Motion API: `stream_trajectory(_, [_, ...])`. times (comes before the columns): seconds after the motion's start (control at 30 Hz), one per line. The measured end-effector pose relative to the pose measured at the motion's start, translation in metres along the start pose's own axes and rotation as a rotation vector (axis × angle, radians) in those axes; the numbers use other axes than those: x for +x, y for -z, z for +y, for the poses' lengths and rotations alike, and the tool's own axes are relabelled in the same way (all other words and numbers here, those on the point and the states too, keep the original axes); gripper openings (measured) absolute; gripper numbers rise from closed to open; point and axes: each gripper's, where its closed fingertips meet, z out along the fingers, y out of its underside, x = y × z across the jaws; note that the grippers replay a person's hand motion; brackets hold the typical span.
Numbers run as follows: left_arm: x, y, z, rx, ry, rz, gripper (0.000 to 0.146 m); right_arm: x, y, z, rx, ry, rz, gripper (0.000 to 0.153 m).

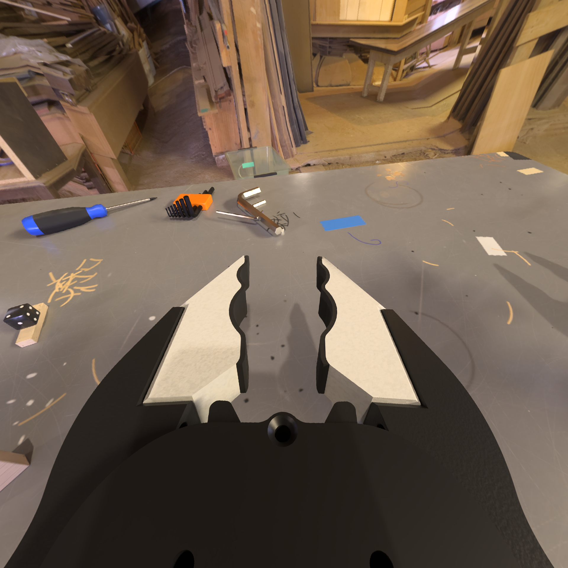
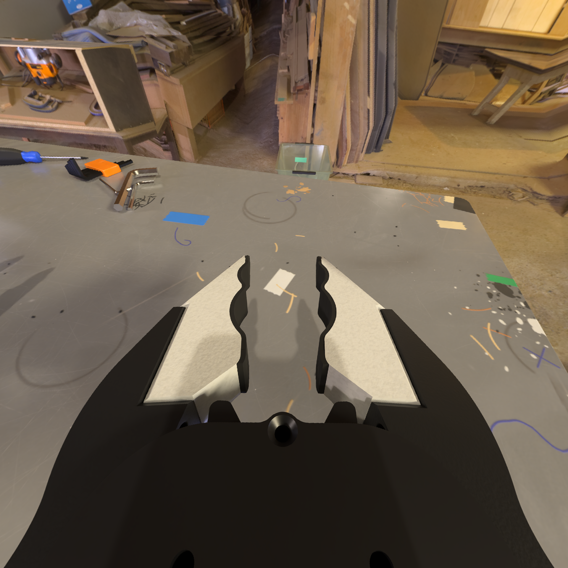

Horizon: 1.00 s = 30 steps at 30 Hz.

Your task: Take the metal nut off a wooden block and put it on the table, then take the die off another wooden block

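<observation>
A black die [image 1: 21,316] with white pips sits on a small pale wooden block [image 1: 32,330] at the left edge of the left wrist view, on the grey table [image 1: 399,307]. A corner of another wooden block [image 1: 15,458] shows at the lower left edge; what lies on it is out of view. No metal nut shows in either view. My left gripper [image 1: 282,261] is open and empty above the table, to the right of the die. My right gripper [image 2: 282,261] is open and empty above bare grey table [image 2: 384,246].
At the table's far side lie a blue and black screwdriver [image 1: 64,218], an orange hex key set [image 1: 190,204] and loose metal hex keys [image 1: 261,213]. A clear plastic bin [image 1: 258,161] stands beyond the far edge. The table's right edge [image 2: 522,292] is near my right gripper.
</observation>
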Motion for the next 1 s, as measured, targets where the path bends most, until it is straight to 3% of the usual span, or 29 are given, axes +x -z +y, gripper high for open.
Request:
stream_trajectory(0.17, [0.013,0.001,0.006,-0.056,0.012,0.063,0.042,-0.004,0.001,0.000,-0.005,0.005,-0.016,0.041])
stream_trajectory(0.23, [0.034,0.018,0.006,-0.125,0.025,0.214,0.040,-0.007,0.001,0.000,-0.004,0.016,-0.024,0.040])
stream_trajectory(0.3, [0.045,0.051,-0.006,-0.174,-0.056,0.331,0.040,-0.010,0.000,0.001,-0.009,0.038,-0.029,0.040])
stream_trajectory(0.4, [0.021,0.116,-0.040,-0.195,-0.246,0.338,0.044,-0.016,-0.002,0.002,-0.023,0.072,-0.037,0.041])
stream_trajectory(0.53, [-0.063,0.173,-0.063,-0.411,-0.400,0.304,0.048,-0.023,-0.001,0.002,-0.024,0.114,-0.042,0.041])
stream_trajectory(0.6, [-0.112,0.175,-0.059,-0.537,-0.439,0.228,0.048,-0.024,0.001,0.000,-0.016,0.136,-0.038,0.041])
stream_trajectory(0.7, [-0.155,0.164,-0.028,-0.725,-0.434,0.254,0.045,-0.024,0.003,-0.002,-0.007,0.153,-0.032,0.040])
stream_trajectory(0.87, [-0.177,0.132,0.041,-0.951,-0.481,0.312,0.046,-0.024,0.001,0.002,-0.021,0.153,-0.039,0.040])
stream_trajectory(1.0, [-0.178,0.104,0.074,-1.007,-0.431,0.333,0.043,-0.025,-0.001,0.006,-0.040,0.166,-0.040,0.040])
